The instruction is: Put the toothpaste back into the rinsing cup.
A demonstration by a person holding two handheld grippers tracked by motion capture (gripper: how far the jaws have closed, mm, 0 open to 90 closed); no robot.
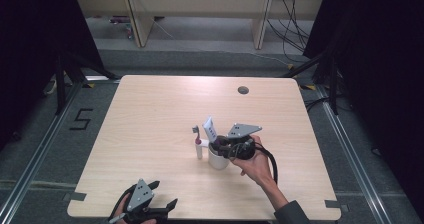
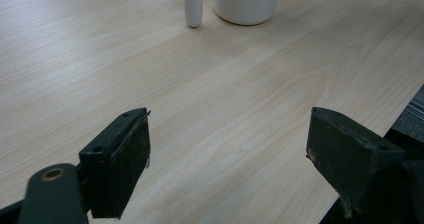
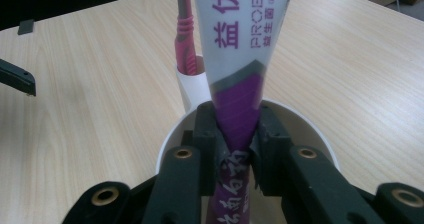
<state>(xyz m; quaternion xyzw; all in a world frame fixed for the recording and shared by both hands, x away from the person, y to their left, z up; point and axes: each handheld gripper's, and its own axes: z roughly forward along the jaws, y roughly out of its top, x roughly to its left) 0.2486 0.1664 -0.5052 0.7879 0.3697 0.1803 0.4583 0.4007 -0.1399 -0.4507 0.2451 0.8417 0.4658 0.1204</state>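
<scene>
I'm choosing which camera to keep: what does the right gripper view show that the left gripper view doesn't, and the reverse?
Right gripper view: the right claw pinching a white and purple toothpaste tube over the white cup, with a pink and grey toothbrush standing in a holder behind the rim.

Left gripper view: the left claw, jaws wide apart with nothing between them, and the cup's base.

Shared: the cup and the light wooden table.

A white-and-purple toothpaste tube [image 3: 240, 59] stands upright in the white cup [image 3: 305, 129] at mid-table.
</scene>
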